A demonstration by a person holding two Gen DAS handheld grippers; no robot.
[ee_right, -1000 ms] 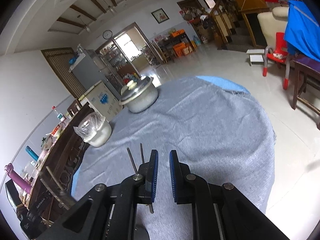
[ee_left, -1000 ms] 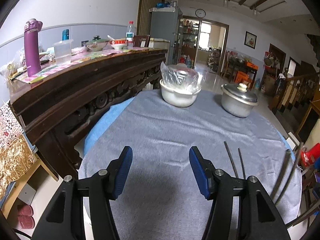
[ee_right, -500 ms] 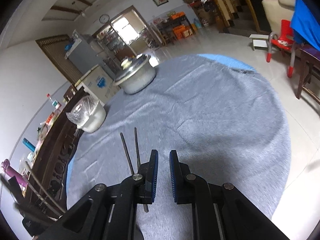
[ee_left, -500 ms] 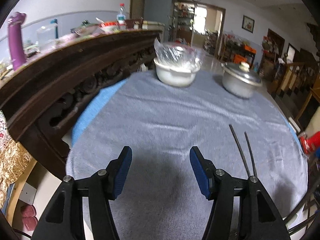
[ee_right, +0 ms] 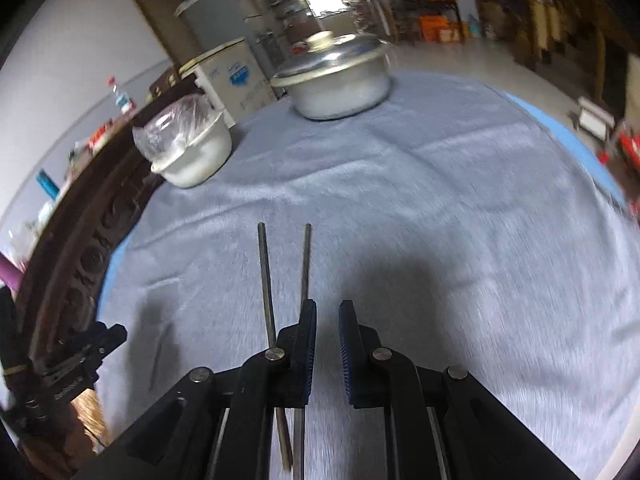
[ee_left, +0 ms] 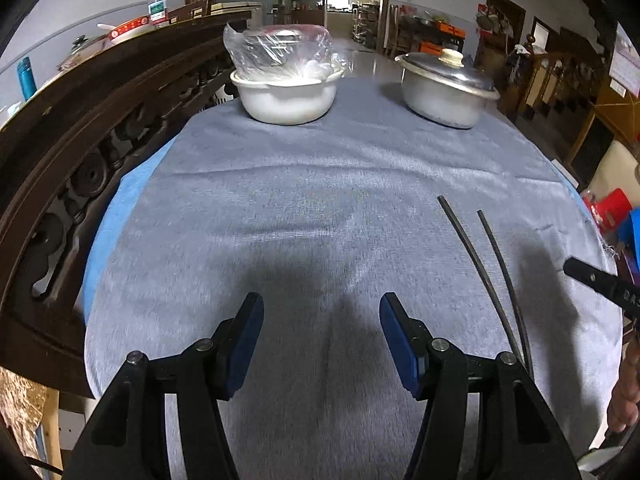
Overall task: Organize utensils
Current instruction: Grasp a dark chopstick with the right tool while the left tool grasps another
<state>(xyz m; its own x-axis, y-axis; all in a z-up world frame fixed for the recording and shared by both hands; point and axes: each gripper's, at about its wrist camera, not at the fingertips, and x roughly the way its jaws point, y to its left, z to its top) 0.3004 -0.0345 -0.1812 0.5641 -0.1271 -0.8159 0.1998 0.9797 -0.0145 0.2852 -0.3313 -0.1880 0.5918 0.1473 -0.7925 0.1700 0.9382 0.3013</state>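
Here, two chopsticks [ee_left: 486, 276] lie on the counter [ee_left: 304, 208]; left fingers [ee_left: 245, 340] are released and empty, right fingers [ee_right: 308, 344] nearly clenched, holding nothing.

**What I can't make out**

The chopsticks' [ee_right: 266, 280] near ends run under my right gripper [ee_right: 325, 312] at lower centre. In the left wrist view, the right gripper is cut off at the right edge. The far room is motion-blurred.

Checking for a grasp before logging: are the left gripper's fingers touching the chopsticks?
Apart. The left wrist view shows the left gripper open over bare cloth, the chopsticks lying off to its right.
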